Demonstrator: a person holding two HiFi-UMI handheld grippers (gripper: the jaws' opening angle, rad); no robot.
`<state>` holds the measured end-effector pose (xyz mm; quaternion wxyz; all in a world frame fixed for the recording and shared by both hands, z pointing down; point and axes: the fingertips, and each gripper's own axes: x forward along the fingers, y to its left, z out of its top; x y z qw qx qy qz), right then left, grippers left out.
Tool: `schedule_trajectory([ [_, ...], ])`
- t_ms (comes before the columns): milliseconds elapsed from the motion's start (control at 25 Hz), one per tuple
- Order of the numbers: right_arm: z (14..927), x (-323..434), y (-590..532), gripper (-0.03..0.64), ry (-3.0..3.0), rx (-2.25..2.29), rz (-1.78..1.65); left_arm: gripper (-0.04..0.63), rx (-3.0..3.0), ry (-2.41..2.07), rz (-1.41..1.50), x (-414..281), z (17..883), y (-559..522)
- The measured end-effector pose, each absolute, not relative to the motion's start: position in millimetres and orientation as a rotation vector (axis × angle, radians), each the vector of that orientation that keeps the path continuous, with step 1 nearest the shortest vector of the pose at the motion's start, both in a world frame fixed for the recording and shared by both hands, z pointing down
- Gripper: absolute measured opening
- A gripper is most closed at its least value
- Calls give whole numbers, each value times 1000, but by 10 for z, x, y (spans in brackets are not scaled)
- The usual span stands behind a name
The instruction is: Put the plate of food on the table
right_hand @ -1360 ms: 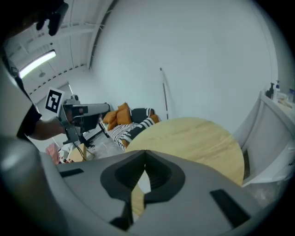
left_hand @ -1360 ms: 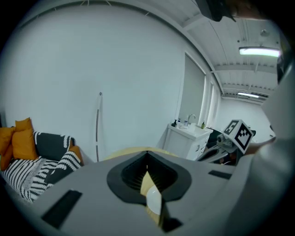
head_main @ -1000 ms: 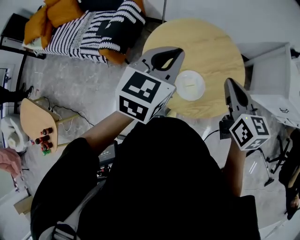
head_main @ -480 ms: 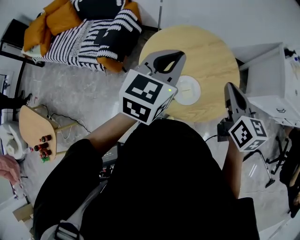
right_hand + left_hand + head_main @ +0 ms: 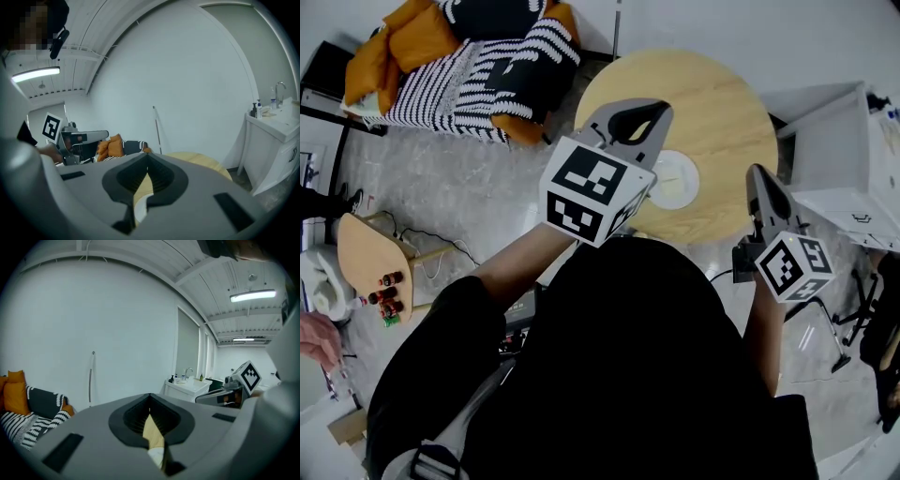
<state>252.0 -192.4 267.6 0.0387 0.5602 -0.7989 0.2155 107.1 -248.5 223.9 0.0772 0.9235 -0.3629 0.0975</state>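
Bright, even indoor light throughout, with soft shadows. A strip lamp (image 5: 253,295) glares at two o'clock in the left gripper view, a second lamp (image 5: 35,74) at nine o'clock in the right. Both gripper views bulge fisheye-style, with black corners.

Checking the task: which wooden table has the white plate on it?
The big round table ahead bears the plate; the small side table at left holds little red things.

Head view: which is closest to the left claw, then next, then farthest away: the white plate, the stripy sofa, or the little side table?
1. White plate, on the round table, right by the left claw.
2. Stripy sofa, upper left.
3. Little side table, far left.
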Motion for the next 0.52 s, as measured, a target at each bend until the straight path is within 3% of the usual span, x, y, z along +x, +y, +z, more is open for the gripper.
schedule_trajectory([
  [520, 2762, 2545, -2015, 8, -2451, 1688, 678, 5, 2759, -1089, 293, 1154, 2300, -2579],
])
